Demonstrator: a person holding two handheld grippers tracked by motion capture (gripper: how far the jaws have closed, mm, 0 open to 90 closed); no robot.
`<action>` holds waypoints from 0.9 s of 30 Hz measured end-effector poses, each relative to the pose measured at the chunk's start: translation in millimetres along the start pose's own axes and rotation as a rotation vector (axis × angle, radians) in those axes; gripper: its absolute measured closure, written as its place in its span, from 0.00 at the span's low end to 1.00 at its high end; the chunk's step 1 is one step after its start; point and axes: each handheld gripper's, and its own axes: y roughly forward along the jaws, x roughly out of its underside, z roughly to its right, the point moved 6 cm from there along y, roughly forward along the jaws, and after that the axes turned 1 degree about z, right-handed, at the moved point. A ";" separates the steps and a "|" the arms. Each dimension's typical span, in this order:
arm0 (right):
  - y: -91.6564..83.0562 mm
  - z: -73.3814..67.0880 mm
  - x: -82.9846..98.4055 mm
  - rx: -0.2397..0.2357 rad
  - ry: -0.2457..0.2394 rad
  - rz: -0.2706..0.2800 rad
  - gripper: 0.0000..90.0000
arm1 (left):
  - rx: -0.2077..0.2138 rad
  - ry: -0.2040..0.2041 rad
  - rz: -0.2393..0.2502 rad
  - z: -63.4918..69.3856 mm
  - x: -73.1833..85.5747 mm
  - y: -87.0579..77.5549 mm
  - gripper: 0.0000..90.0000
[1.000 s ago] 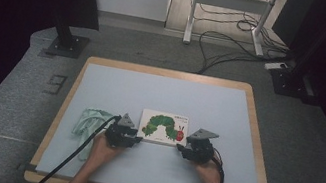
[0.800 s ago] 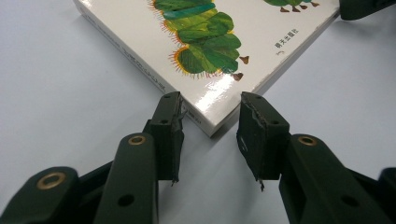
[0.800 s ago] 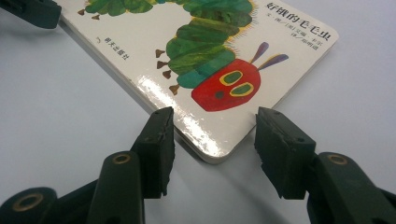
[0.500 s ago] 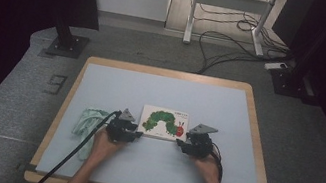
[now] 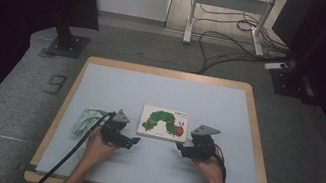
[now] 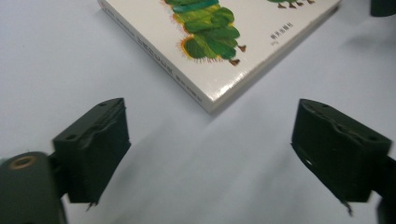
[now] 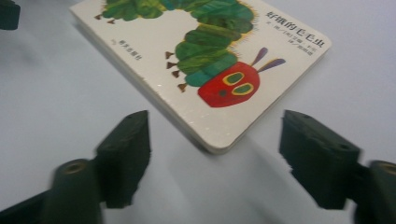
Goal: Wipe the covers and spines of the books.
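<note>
Pale blue matting covers the wood-rimmed table [image 5: 253, 117], which stands on grey carpet with a dark stand base [image 5: 65, 45] and loose cables [image 5: 231, 37] behind it. At the middle of the mat lies the board book [image 5: 164, 123], closed, flat, front cover up, with a green caterpillar and red head printed on it. Its long axis runs across the table from left to right; the caterpillar's head points toward the person's right, and the title sits at the far right corner.

Left gripper [image 5: 134, 141] rests just off the book's near left corner, its jaws having just been opening and now standing wide with bare mat between them [image 6: 205, 154]. Right gripper [image 5: 180, 149] rests just off the near right corner, jaws likewise just opened wide, with the rounded corner near the gap but untouched by either pad [image 7: 322, 158].

A crumpled pale green cloth [image 5: 87, 120] lies left of the left hand.

Judged stage: the book sits squarely on the mat and both grippers are free of it, so either a placement is finished or a fresh grasp has yet to begin; the frames do not settle which.
</note>
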 end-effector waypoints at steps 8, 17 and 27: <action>-17.9 -3.9 -0.2 0.005 -0.015 0.002 0.11 | 0.004 0.021 0.013 10.2 4.5 -19.9 0.00; -46.6 -5.1 9.4 0.024 -0.043 0.009 0.00 | 0.001 0.066 0.039 20.8 13.5 -43.6 0.00; -72.3 5.0 37.1 0.061 -0.007 0.015 0.00 | -0.003 0.089 0.027 27.1 38.4 -47.2 0.00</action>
